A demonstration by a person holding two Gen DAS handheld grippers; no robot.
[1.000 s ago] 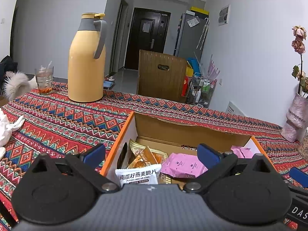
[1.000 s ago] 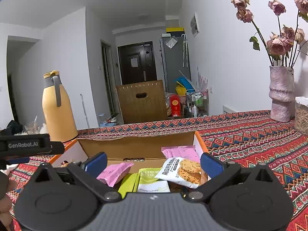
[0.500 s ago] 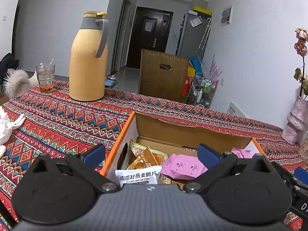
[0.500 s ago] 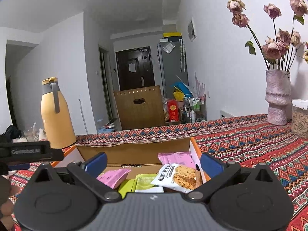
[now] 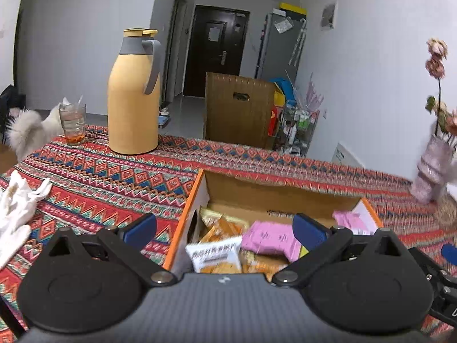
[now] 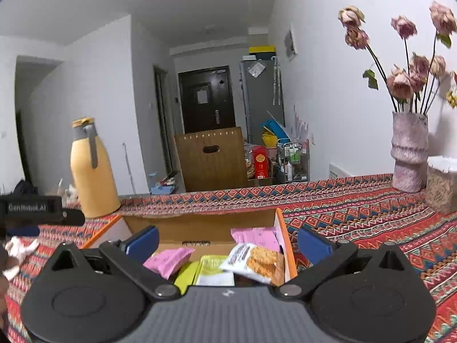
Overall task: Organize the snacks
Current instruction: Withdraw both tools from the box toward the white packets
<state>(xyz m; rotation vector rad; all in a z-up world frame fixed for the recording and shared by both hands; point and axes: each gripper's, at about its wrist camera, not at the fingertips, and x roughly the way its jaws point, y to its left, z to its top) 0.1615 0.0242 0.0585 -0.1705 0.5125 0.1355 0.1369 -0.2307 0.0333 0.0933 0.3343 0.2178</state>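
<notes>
A patterned red tablecloth covered the whole table, and on it sat an open cardboard box with orange-edged flaps, the landmark for everything else. Beyond the box's far left corner stood a tall yellow thermos jug with a grey handle, and further left of that a drinking glass. Well off to the box's right, against the wall, a pink ribbed vase held dried roses, with a lidded clear container just beside it. To the box's left a crumpled white cloth lay on the tablecloth.

Inside the box lay the snacks: a pink packet near the middle, another pink packet leaning in the right corner, a white oat-crisp packet toward the near left, orange wrappers behind it, a green and white sachet and a biscuit packet at the near right.

The left gripper hung over the box's near left part, jaws spread wide and holding nothing. The right gripper hung over the box's near right part, jaws likewise wide apart and empty
</notes>
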